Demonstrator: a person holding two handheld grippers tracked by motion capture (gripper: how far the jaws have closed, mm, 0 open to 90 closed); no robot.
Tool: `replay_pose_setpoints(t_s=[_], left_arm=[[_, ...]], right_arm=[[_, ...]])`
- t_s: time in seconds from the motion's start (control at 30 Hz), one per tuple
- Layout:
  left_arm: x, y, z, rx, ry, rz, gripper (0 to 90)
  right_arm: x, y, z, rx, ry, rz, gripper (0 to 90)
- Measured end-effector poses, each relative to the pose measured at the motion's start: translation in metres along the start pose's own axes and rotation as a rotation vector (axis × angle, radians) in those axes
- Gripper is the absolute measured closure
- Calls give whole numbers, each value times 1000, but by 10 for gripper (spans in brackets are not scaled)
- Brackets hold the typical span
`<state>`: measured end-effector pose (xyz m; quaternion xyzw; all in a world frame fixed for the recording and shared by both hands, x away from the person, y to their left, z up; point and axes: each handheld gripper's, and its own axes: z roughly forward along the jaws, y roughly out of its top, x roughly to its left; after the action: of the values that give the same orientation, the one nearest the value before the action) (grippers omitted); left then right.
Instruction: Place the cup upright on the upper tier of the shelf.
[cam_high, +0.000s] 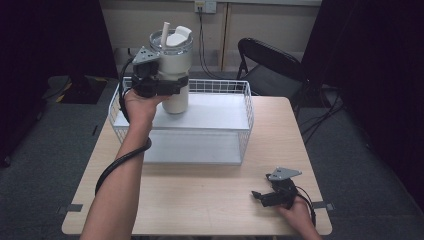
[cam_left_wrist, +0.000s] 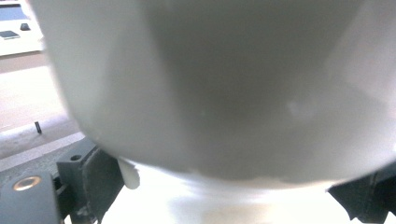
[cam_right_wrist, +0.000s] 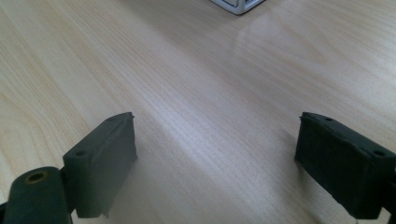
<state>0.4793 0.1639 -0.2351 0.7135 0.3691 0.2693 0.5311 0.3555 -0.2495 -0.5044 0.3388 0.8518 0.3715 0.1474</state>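
1. The left gripper (cam_high: 167, 86) is seen in the high view clamped around the lower body of a cream-white tumbler (cam_high: 175, 70), with one black jaw on each side of the cup.
2. In the left gripper view the tumbler (cam_left_wrist: 224, 88) is pressed right up to the camera as a pale curved wall, and the two black jaws are seen at the lower corners, touching its sides.
3. The tumbler is held upright above the top shelf of a white wire basket rack (cam_high: 247, 107), at the rack's rear left part; whether its base touches the shelf cannot be told.
4. A clear lid (cam_high: 172, 41) is fitted on the tumbler, and a white straw (cam_high: 165, 31) is seen standing up through it.
5. The left hand (cam_high: 140, 107) is wrapped around the gripper's body from below, and a black cable (cam_high: 120, 162) is trailed down along the forearm.
6. The right gripper (cam_high: 261, 196) is held low over the wooden table (cam_high: 210, 195), near its front right corner, well apart from the rack.
7. Its jaws are spread wide in the right gripper view, with nothing but bare wood grain between the pads (cam_right_wrist: 105, 158).
8. A corner of the rack (cam_right_wrist: 238, 4) is seen at the top edge of that view.
9. A black folding chair (cam_high: 272, 65) is placed behind the table.
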Motion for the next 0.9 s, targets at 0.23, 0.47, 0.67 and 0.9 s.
replay_pose_setpoints(t_s=[0.23, 0.47, 0.67, 0.9], left_arm=[[0, -3, 4, 8, 3, 3, 96], [1, -8, 7, 11, 8, -4, 96], [0, -11, 10, 16, 9, -8, 95], [0, -15, 8, 10, 5, 2, 95]], right_arm=[[0, 0, 0, 0, 0, 0, 117], [0, 0, 0, 0, 0, 0, 117], [0, 0, 0, 0, 0, -1, 117], [0, 0, 0, 0, 1, -1, 117]])
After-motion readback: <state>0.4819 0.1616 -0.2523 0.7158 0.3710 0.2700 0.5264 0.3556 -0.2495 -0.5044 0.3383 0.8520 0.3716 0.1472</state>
